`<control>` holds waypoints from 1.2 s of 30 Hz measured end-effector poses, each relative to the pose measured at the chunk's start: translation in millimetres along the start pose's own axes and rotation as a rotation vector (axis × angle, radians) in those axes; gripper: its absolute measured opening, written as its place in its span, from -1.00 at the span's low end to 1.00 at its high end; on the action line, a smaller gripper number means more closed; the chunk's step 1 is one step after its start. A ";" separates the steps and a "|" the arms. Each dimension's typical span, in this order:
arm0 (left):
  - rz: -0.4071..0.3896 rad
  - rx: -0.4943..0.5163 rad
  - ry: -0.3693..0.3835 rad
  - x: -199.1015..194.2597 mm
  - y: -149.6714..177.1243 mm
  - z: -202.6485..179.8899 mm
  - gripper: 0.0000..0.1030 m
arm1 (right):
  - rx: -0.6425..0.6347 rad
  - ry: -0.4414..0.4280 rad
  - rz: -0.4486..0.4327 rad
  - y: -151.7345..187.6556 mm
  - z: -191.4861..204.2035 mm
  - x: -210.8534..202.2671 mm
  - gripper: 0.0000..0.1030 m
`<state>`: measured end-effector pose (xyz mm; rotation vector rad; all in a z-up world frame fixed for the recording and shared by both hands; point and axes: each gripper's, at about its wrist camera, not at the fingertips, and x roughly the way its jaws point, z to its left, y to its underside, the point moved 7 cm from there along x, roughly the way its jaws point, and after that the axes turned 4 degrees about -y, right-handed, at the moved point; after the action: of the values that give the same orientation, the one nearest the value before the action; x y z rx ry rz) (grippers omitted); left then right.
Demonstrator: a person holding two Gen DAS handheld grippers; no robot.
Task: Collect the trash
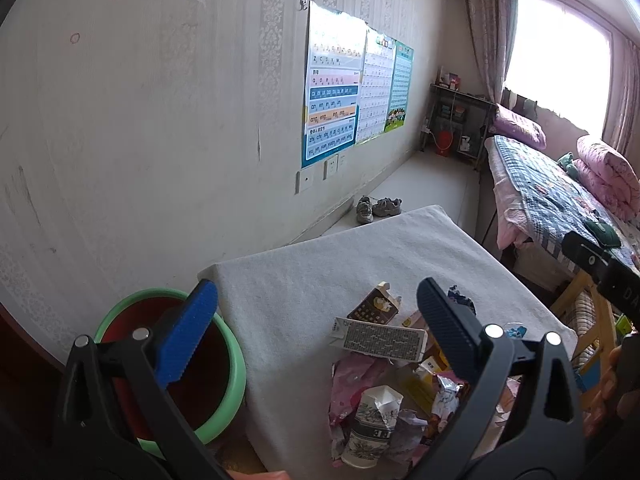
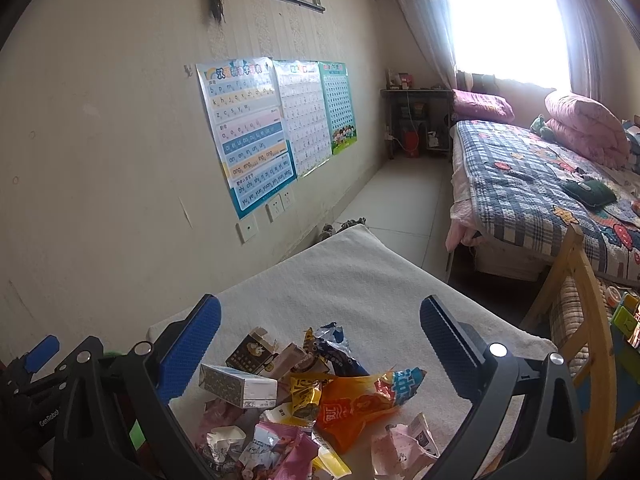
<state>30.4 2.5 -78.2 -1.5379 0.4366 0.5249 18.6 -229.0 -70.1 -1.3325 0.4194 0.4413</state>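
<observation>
Both grippers hang wide apart and empty over the wrapper heap at the near edge of the white-covered table [image 2: 360, 280]: the right gripper [image 2: 320, 344] straight above the orange wrapper [image 2: 352, 404], the left gripper [image 1: 318, 324] nearer the green-rimmed bin [image 1: 230, 384] off the table's left edge. Just ahead of the left gripper, a patterned carton [image 1: 384, 340] lies lengthwise across its fingers, with a crushed paper cup [image 1: 372, 424] below; the print on both is too blurred to read.

The left gripper [image 1: 316, 332] and right gripper [image 2: 320, 344] both hover with jaws spread wide, holding nothing.
</observation>
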 end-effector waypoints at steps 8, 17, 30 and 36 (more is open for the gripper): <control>0.000 0.003 -0.002 -1.2 1.5 -0.3 0.89 | 0.000 0.000 0.001 0.0 0.1 -0.1 0.86; 0.003 -0.001 -0.006 -1.6 2.4 -0.2 0.89 | -0.005 0.002 0.005 1.8 -0.2 0.5 0.86; 0.003 -0.009 -0.014 -1.7 2.3 3.1 0.89 | -0.013 -0.005 0.017 4.3 -1.7 1.6 0.86; 0.005 -0.002 -0.019 -1.3 2.3 3.9 0.89 | -0.014 -0.004 0.025 4.0 -4.9 3.0 0.86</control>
<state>27.8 6.3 -79.4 -1.5330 0.4255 0.5442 18.9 -232.9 -75.9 -1.3406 0.4304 0.4680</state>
